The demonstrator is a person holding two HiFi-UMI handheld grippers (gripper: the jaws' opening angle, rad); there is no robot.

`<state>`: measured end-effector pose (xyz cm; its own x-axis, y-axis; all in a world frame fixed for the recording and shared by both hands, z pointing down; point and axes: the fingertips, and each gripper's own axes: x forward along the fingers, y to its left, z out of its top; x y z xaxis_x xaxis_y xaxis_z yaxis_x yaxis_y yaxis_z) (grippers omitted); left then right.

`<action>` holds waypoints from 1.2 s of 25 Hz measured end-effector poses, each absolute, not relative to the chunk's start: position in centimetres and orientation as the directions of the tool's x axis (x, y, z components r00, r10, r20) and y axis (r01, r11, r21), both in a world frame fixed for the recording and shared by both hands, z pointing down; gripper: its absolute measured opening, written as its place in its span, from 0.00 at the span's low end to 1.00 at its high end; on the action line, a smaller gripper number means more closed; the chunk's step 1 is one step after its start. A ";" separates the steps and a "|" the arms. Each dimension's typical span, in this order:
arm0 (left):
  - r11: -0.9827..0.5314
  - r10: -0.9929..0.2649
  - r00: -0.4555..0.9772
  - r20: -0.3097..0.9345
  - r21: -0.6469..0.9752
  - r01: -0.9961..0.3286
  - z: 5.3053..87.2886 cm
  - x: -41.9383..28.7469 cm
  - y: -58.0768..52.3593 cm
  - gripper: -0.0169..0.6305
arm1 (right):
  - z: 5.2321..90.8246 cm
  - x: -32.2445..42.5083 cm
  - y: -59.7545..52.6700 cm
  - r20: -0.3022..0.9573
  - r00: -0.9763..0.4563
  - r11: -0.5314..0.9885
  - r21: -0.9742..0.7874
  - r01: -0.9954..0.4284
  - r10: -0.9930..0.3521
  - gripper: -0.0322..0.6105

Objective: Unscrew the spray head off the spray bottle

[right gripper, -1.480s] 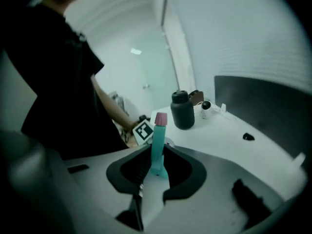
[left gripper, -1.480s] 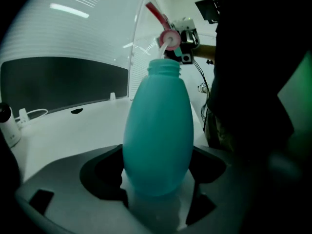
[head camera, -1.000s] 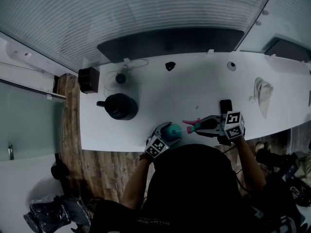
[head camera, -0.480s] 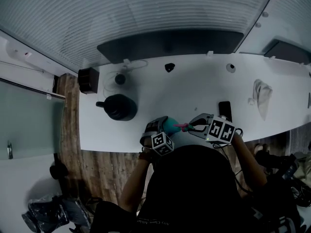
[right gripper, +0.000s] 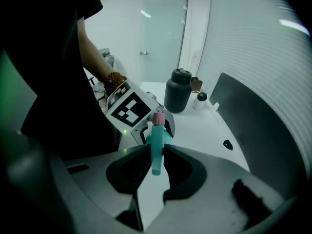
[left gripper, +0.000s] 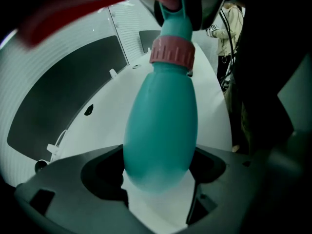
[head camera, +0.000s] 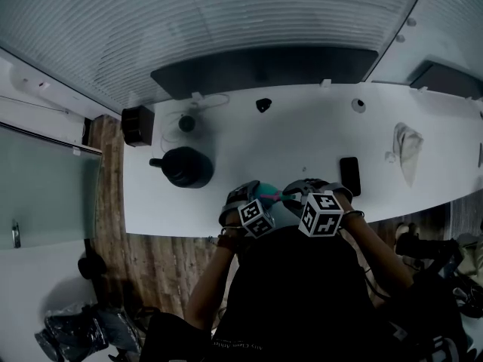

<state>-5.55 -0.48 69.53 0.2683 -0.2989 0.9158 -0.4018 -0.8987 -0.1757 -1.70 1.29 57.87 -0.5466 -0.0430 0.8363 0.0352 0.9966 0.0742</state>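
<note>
A teal spray bottle (left gripper: 163,126) with a pink collar (left gripper: 172,52) stands between the jaws of my left gripper (left gripper: 158,179), which is shut on its round body. Above the collar, the teal spray head (right gripper: 156,145) with its pink trigger (head camera: 276,197) is pinched by my right gripper (right gripper: 155,162). In the head view the left gripper (head camera: 253,200) and the right gripper (head camera: 298,194) sit close together at the near edge of the white table (head camera: 302,134). My head and shoulders hide most of the bottle there.
A black jug (head camera: 185,165) stands on the table's left part, with a black box (head camera: 137,124) beyond it. A dark phone (head camera: 349,175) lies just right of my grippers and a crumpled cloth (head camera: 407,145) further right. A dark panel (head camera: 264,66) runs along the back.
My right gripper has moved left with the spray head and rolled, ending up close beside the left gripper. The left gripper has tilted and turned with the bottle.
</note>
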 end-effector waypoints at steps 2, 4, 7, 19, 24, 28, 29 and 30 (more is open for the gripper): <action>-0.901 -0.295 0.284 0.912 -0.166 -0.400 70.0 -5.2 -0.3 0.63 | 58.1 -1.6 1.3 0.840 -0.542 0.998 0.048 0.038 -0.020 0.18; -0.890 -0.308 0.336 0.890 -0.145 -0.432 70.5 -5.0 -0.4 0.63 | 58.2 -1.7 1.0 0.850 -0.526 0.995 0.078 0.062 -0.034 0.18; -0.868 -0.352 0.456 0.817 -0.103 -0.485 70.0 -4.1 -1.0 0.63 | 57.6 -1.9 0.5 0.842 -0.528 0.984 0.166 0.064 -0.108 0.23; -0.785 -0.521 0.670 0.529 0.012 -0.620 68.9 -5.9 -2.0 0.63 | 49.7 -0.5 -2.9 0.333 -0.874 0.934 0.080 -0.348 -0.354 0.30; -0.778 -0.514 0.663 0.544 0.030 -0.628 70.4 -6.7 -1.1 0.63 | 48.9 4.0 -5.4 0.167 -0.872 0.843 -0.225 -0.489 -0.461 0.29; -0.751 -0.548 0.640 0.538 0.021 -0.661 71.0 -7.2 -1.3 0.63 | 49.4 5.5 -6.0 0.182 -0.854 0.825 -0.223 -0.519 -0.488 0.29; -0.748 -0.550 0.637 0.540 0.021 -0.663 70.9 -7.2 -1.4 0.63 | 49.4 5.7 -6.1 0.183 -0.851 0.822 -0.222 -0.524 -0.493 0.29; -0.747 -0.549 0.637 0.542 0.023 -0.664 70.8 -7.1 -1.4 0.63 | 49.5 5.7 -6.2 0.183 -0.849 0.820 -0.225 -0.527 -0.495 0.29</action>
<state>-7.13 -1.43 70.84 0.6365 -0.5491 0.5416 -0.6642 -0.7472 0.0231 5.73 -6.19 49.46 -0.8492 -0.4953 0.1829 -0.5266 0.8199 -0.2248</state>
